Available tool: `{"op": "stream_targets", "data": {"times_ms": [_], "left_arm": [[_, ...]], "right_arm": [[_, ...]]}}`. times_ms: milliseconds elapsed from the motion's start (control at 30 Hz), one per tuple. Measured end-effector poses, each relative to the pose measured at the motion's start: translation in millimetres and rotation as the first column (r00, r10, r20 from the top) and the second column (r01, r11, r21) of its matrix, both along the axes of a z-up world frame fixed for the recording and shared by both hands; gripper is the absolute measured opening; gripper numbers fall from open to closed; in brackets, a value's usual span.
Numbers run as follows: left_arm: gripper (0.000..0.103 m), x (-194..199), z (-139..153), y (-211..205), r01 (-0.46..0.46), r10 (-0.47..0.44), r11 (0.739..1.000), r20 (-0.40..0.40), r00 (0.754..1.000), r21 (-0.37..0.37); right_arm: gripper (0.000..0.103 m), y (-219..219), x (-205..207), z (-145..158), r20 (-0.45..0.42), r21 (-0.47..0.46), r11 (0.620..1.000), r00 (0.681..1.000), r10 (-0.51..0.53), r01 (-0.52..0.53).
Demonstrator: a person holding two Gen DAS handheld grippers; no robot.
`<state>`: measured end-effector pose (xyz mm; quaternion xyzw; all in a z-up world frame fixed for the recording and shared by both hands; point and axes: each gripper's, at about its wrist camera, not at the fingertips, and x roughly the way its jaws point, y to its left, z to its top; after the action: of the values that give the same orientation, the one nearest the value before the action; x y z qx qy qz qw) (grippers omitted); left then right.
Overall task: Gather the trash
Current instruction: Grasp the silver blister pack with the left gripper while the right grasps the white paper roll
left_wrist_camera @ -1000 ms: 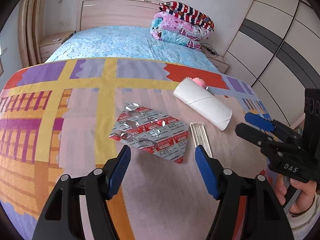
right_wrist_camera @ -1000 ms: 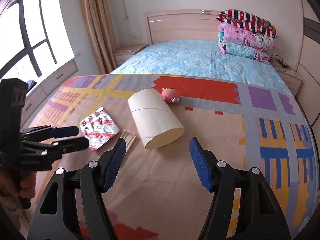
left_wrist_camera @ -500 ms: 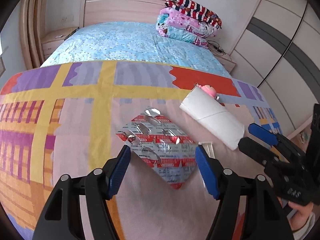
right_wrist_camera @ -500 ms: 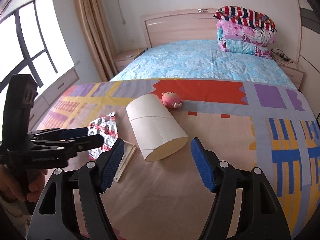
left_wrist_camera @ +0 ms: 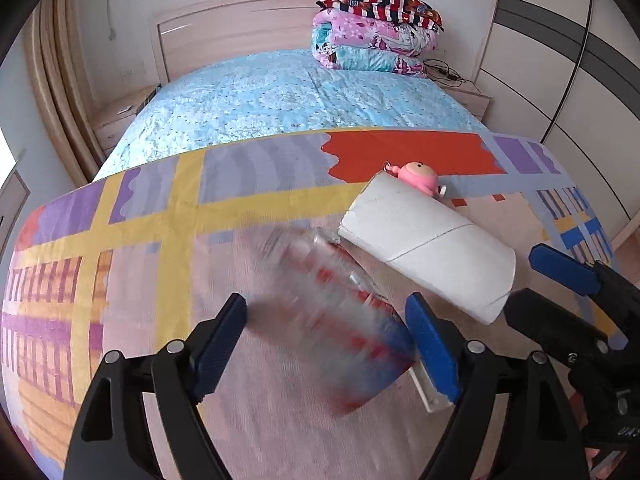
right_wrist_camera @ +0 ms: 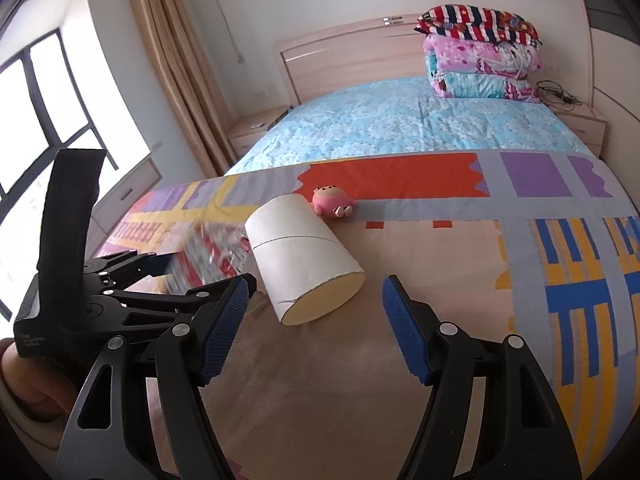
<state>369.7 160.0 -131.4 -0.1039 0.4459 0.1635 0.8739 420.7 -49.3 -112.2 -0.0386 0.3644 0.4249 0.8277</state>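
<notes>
A silver and red blister pack (left_wrist_camera: 336, 312) lies on the patterned blanket, motion-blurred, between the open fingers of my left gripper (left_wrist_camera: 332, 332). It also shows in the right wrist view (right_wrist_camera: 212, 256), at the left gripper's tips (right_wrist_camera: 160, 268). A white paper tube (left_wrist_camera: 428, 256) lies to its right; in the right wrist view the tube (right_wrist_camera: 304, 268) is just ahead of my open, empty right gripper (right_wrist_camera: 316, 316). A small clear plastic strip (left_wrist_camera: 430, 394) lies partly hidden behind the left gripper's right finger.
A pink pig toy (right_wrist_camera: 334, 202) sits behind the tube. The bed (left_wrist_camera: 288, 96) has a blue sheet and folded quilts (left_wrist_camera: 376, 36) at its head. Wardrobe doors (left_wrist_camera: 568, 80) stand at the right, a window and curtain (right_wrist_camera: 168, 60) at the left.
My left gripper has moved forward and right, so the blister pack now sits between its fingers and looks blurred. My right gripper has edged closer to the tube.
</notes>
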Motion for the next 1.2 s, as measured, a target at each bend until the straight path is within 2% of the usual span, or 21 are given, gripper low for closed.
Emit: {"op": "stream_targets", "data": {"times_ms": [167,367,433,600,767,833,867,933,967,1000,1067,1133,1200], "left_arm": [[0.078,-2,0,1,-0.009,0.009,1.000,0.012,1.000,-0.011],[0.077,-12,6,8,-0.016,0.019,0.998,0.054,0.998,-0.058],[0.064,-12,5,10,-0.018,0.021,0.997,0.052,0.998,-0.072],[0.062,-8,4,9,-0.027,0.028,0.999,0.028,0.999,-0.040],[0.062,0,4,8,-0.041,0.041,0.999,0.007,0.999,-0.032],[0.062,2,3,8,-0.032,0.032,0.999,0.002,0.999,-0.011],[0.062,3,3,6,-0.021,0.021,1.000,-0.002,1.000,0.006],[0.059,5,3,5,-0.015,0.015,1.000,-0.007,1.000,0.011],[0.056,5,3,4,-0.003,0.003,1.000,-0.007,1.000,0.007],[0.048,5,4,2,0.008,-0.008,1.000,-0.006,1.000,0.002],[0.043,3,6,1,0.002,-0.002,1.000,-0.002,1.000,0.011],[0.030,-2,10,5,-0.011,0.011,1.000,0.015,1.000,0.001],[0.028,-7,14,9,-0.017,0.018,0.999,0.031,0.999,-0.028]], "right_arm": [[0.069,-1,4,3,0.018,-0.025,1.000,1.000,-0.011,0.011],[0.069,7,12,7,0.023,-0.058,0.998,1.000,-0.018,0.019],[0.069,13,14,3,0.021,-0.084,0.996,1.000,-0.015,0.017],[0.069,24,11,-4,0.055,-0.143,0.990,0.998,-0.006,0.013],[0.068,24,12,-5,0.042,-0.136,0.991,0.999,0.000,0.005],[0.063,24,12,-5,0.034,-0.131,0.991,0.999,0.015,-0.010],[0.055,25,12,-5,0.032,-0.133,0.991,0.999,0.021,-0.016],[0.055,25,12,-4,0.036,-0.135,0.991,0.999,0.022,-0.016],[0.054,25,12,-4,0.037,-0.133,0.991,0.999,0.023,-0.018],[0.051,24,11,-2,0.038,-0.124,0.992,0.999,0.025,-0.020],[0.047,21,11,-1,0.039,-0.113,0.993,0.999,0.024,-0.020],[0.041,16,12,2,0.027,-0.086,0.996,0.999,0.018,-0.015],[0.032,12,12,5,0.009,-0.058,0.998,1.000,0.016,-0.016]]}}
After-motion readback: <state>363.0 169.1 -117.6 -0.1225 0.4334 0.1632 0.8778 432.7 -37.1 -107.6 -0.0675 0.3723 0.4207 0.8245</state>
